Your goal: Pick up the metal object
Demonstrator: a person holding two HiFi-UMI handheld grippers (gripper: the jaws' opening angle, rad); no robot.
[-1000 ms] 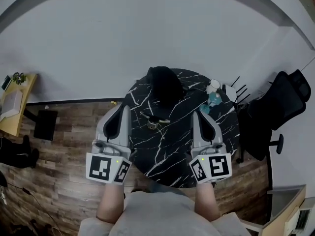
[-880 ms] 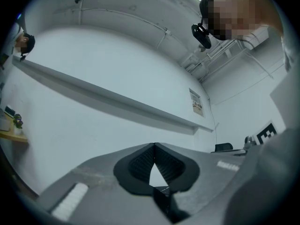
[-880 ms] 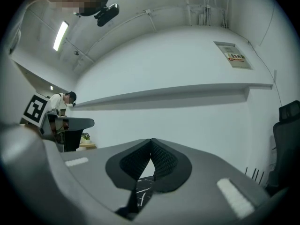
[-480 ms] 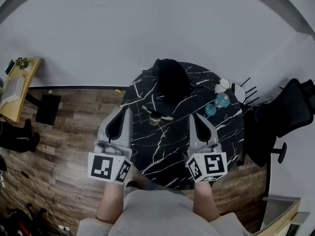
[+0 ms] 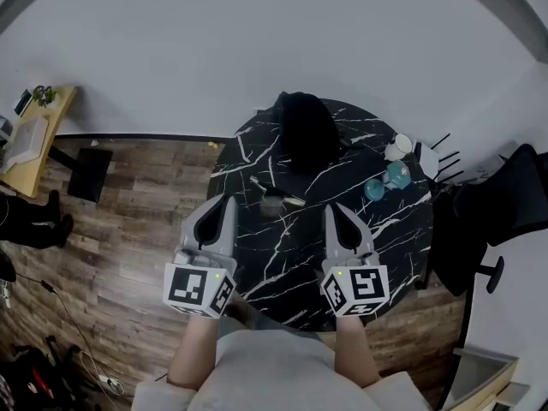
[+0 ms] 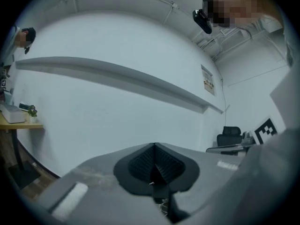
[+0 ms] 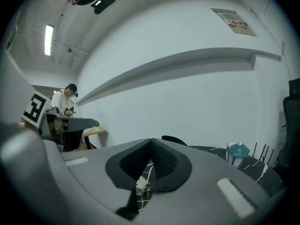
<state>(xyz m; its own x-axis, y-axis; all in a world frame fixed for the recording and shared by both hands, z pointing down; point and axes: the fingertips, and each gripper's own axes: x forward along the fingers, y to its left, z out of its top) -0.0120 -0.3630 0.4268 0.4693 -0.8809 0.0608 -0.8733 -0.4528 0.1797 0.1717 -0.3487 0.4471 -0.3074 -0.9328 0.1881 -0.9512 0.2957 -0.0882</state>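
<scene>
The metal object [image 5: 274,201], a small cup-like piece with a thin bar across it, sits on the round black counter [image 5: 282,259] veined in white, on its left half and a little short of the middle. Just beyond it, at the far edge, a black rounded heap [image 5: 304,134] lies on the counter, near the object but not clearly touching it. Off to the right, well apart from the object, are two teal pieces [image 5: 375,188] and a white cup [image 5: 399,146] by the rim, with thin dark rods [image 5: 441,163] just past them. The left claw [image 5: 226,200] is at the counter's left edge over the wooden floor [image 5: 128,255], and the right claw [image 5: 330,209] is over the marble. The object lies ahead of their tips and between them, with only veined counter top in the stretch between. In its own view, the left claw [image 6: 154,145] has its ribbed pads pressed together with nothing held. The right claw [image 7: 151,140] is likewise closed tip to tip and empty. A black office chair [image 5: 505,191] stands to the right of the counter, and a yellow desk [image 5: 38,139] at far left.
</scene>
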